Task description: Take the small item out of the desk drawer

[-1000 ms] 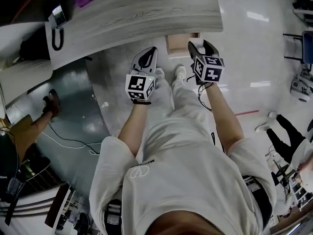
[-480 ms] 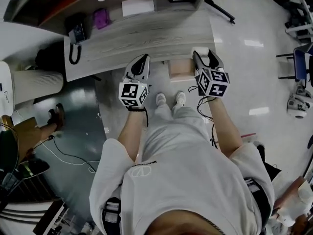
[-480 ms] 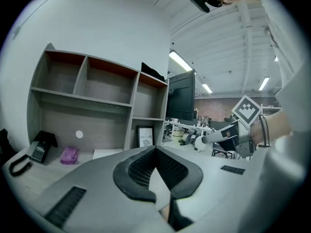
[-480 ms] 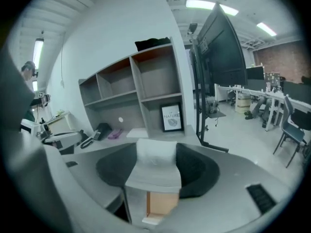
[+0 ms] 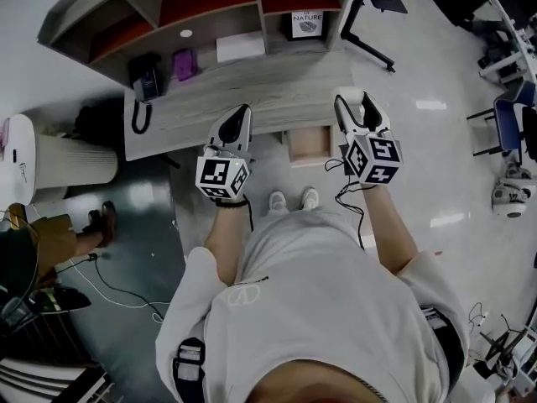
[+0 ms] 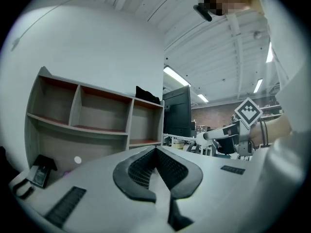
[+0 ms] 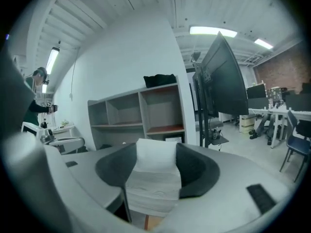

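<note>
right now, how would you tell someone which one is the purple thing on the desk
Find the grey wood-grain desk with the shelf unit along its back. Three things sit in a row before the shelves: a black phone, the purple item and a flat white box. It is the small middle one, the only brightly coloured thing there.

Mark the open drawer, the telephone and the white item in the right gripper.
open drawer (image 5: 309, 145): head view, wooden inside.
telephone (image 5: 148, 78): head view, black body.
white item (image 7: 155, 155): right gripper view, upper face.
</note>
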`<action>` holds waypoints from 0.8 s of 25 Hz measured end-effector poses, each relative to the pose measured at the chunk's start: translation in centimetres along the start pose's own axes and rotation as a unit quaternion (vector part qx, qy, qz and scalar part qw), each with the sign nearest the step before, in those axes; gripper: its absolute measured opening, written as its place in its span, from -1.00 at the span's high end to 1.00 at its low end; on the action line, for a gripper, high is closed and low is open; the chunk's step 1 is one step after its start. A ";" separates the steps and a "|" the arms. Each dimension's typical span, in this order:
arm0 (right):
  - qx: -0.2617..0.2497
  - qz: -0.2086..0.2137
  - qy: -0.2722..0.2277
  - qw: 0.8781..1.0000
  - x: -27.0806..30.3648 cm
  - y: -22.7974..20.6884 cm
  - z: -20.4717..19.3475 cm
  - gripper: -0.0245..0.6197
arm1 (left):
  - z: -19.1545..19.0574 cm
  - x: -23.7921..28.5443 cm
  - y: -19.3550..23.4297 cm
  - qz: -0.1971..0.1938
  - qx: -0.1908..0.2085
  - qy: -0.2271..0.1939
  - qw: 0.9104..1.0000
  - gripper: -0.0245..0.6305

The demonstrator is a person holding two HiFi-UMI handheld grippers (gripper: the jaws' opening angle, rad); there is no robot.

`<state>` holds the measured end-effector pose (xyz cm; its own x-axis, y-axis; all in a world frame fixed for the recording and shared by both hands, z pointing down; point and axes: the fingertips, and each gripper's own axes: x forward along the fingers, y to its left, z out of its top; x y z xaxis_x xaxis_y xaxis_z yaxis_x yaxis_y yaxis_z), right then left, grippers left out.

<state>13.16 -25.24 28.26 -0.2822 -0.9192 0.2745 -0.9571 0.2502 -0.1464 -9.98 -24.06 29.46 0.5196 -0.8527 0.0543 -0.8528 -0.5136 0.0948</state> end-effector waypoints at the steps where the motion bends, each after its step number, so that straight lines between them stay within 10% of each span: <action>1: 0.000 -0.001 -0.007 1.000 -0.5 -0.2 0.7 0.13 | 0.8 -0.1 -0.2 0.000 0.004 -0.005 1.000 0.93; 20: -0.028 -0.033 -0.111 0.993 -6.4 -2.6 9.7 0.13 | 9.9 -1.2 -0.4 0.007 0.057 -0.060 0.997 0.93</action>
<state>18.12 -22.98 17.66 -0.2040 -0.9768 0.0650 -0.9768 0.1987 -0.0796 -10.82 -23.75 19.55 0.5029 -0.8619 -0.0657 -0.8642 -0.5028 -0.0185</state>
